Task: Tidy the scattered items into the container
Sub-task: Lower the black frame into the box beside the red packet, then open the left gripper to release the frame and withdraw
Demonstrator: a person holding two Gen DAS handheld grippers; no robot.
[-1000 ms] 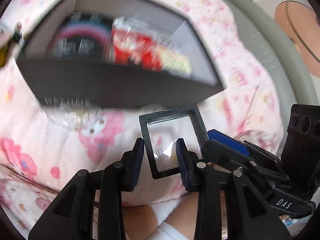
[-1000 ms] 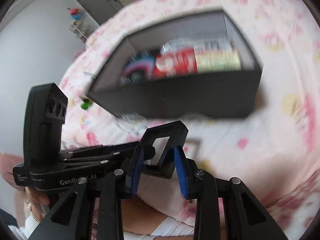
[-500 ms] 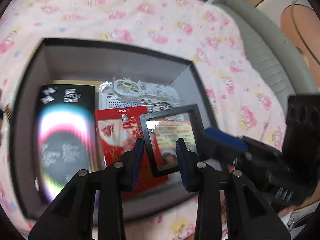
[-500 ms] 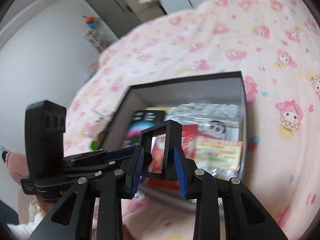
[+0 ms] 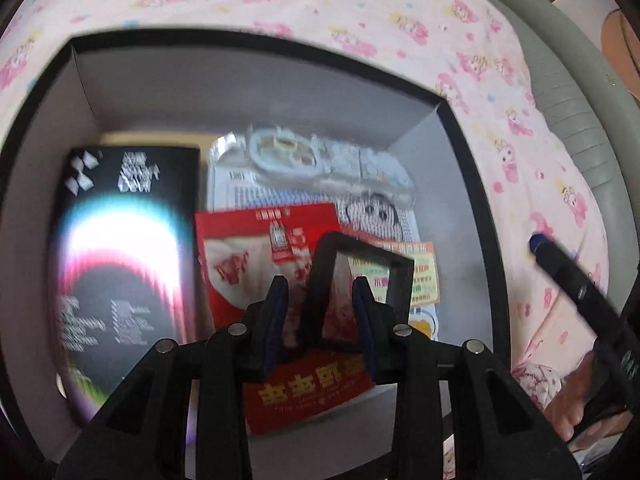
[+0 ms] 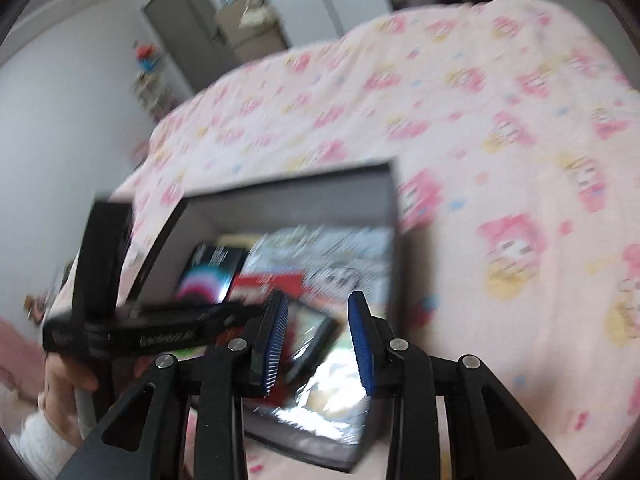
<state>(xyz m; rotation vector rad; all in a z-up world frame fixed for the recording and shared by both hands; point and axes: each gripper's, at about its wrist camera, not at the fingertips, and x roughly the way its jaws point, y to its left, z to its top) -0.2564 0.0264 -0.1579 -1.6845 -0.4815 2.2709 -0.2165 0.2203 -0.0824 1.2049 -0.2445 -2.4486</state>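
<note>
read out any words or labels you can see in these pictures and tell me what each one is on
Black box: white heading and small print, too blurred to read.
Red packet: yellow characters along its near edge and small print, too blurred to read.
Left gripper body: white lettering, smeared, unreadable.
Nothing else legible.

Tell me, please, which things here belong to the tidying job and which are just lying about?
Job in hand:
- black-framed clear case, gripped by the left gripper
- black storage box
- black carton, red packet and clear bag of parts, already inside it

Just about:
- pink cartoon bedsheet
- grey padded bed edge
- right gripper, empty
</note>
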